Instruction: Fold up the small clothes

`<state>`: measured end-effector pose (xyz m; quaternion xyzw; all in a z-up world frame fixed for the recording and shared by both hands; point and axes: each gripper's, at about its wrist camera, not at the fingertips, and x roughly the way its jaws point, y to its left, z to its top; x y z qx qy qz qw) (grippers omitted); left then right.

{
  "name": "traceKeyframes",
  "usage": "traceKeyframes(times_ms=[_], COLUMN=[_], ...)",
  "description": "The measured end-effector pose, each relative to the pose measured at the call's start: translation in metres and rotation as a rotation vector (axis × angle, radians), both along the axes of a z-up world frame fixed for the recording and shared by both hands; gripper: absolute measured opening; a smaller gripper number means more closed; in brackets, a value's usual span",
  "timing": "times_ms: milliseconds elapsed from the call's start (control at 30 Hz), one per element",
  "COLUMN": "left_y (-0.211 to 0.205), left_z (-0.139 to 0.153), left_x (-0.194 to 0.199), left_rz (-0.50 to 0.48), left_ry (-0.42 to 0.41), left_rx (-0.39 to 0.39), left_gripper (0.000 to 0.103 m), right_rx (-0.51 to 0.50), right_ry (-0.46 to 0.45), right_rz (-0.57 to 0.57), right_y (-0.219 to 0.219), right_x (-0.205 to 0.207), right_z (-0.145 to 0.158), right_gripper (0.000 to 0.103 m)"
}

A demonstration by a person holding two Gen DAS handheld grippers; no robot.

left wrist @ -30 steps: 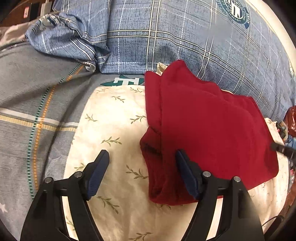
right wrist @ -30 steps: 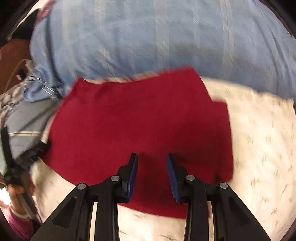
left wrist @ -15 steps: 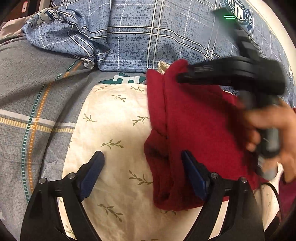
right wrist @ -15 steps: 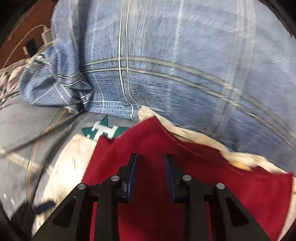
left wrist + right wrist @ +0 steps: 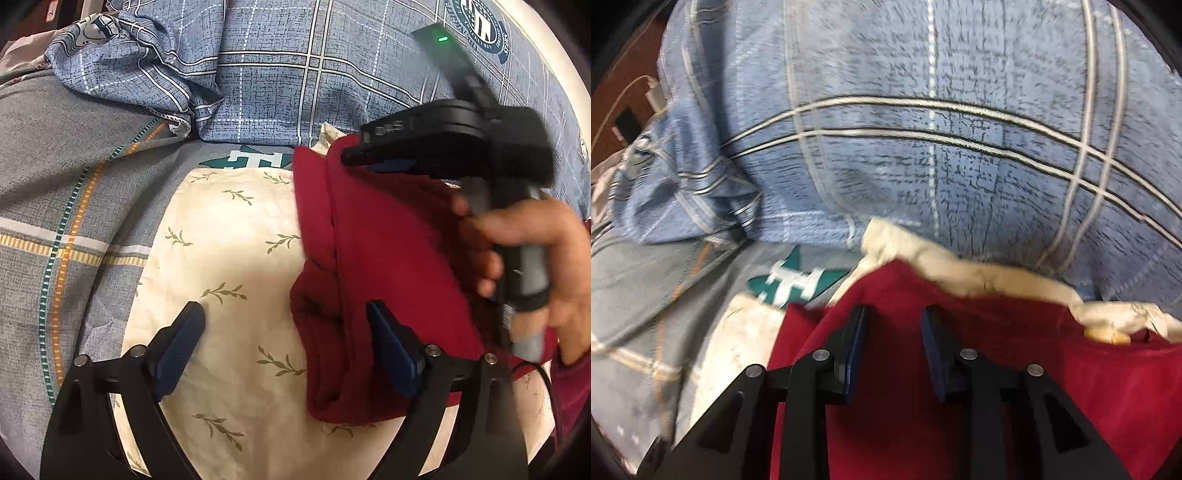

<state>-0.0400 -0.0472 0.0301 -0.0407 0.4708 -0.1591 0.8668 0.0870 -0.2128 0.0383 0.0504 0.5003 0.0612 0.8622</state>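
A dark red garment (image 5: 388, 258) lies partly folded on a cream leaf-print pillow (image 5: 229, 266). My left gripper (image 5: 288, 317) is wide open and empty; its right finger sits over the garment's near left edge, its left finger over the pillow. My right gripper (image 5: 354, 157) reaches in from the right, held by a hand, with its tips over the garment's far left corner. In the right wrist view the right gripper (image 5: 892, 321) is open with a gap and hovers just above the red cloth (image 5: 1052, 387); nothing is between its pads.
A blue plaid duvet (image 5: 295, 74) is bunched up behind the pillow. A grey striped sheet (image 5: 55, 192) spreads to the left. A cream cloth edge (image 5: 960, 266) pokes out beyond the garment's far side.
My right gripper has swung from the garment's near edge to its far left corner. My left gripper has hardly moved. The garment lies as before.
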Motion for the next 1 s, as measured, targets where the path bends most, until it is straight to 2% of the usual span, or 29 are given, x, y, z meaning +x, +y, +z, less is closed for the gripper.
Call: traceKeyframes(times_ms=[100, 267, 367, 400, 467, 633, 800, 867, 933, 967, 1000], left_y=[-0.001, -0.001, -0.001, 0.000, 0.000, 0.003, 0.006, 0.006, 0.006, 0.005, 0.003], left_z=[0.001, 0.001, 0.002, 0.002, 0.002, 0.001, 0.001, 0.003, 0.004, 0.005, 0.005], left_x=[-0.001, 0.001, 0.001, 0.001, 0.001, 0.004, 0.008, 0.008, 0.007, 0.008, 0.009], left_rz=[0.000, 0.000, 0.000, 0.000, 0.000, -0.002, -0.001, -0.015, -0.031, -0.040, -0.057], left_ry=[-0.004, -0.005, -0.005, -0.003, 0.001, 0.018, 0.027, 0.025, 0.025, 0.029, 0.036], left_rx=[0.005, 0.007, 0.005, 0.004, 0.001, -0.022, -0.068, -0.107, -0.161, -0.186, -0.211], left_gripper=[0.091, 0.091, 0.091, 0.091, 0.091, 0.091, 0.091, 0.091, 0.091, 0.092, 0.095], right_rx=[-0.050, 0.022, 0.048, 0.056, 0.071, 0.003, -0.161, -0.201, -0.192, -0.166, -0.115], right_ry=[-0.010, -0.003, -0.001, 0.006, 0.027, 0.069, 0.100, 0.082, 0.047, 0.027, 0.007], right_rz=[0.023, 0.033, 0.053, 0.056, 0.058, 0.074, 0.090, 0.108, 0.100, 0.096, 0.102], right_y=[0.003, 0.002, 0.005, 0.005, 0.012, 0.040, 0.065, 0.069, 0.063, 0.057, 0.048], right_x=[-0.015, -0.028, -0.030, -0.029, -0.023, -0.005, 0.010, 0.009, 0.003, -0.001, -0.005], right_z=[0.008, 0.017, 0.027, 0.028, 0.023, 0.008, -0.013, -0.016, -0.011, -0.006, 0.002], right_gripper=[0.036, 0.039, 0.053, 0.061, 0.065, 0.079, 0.081, 0.073, 0.044, 0.036, 0.019])
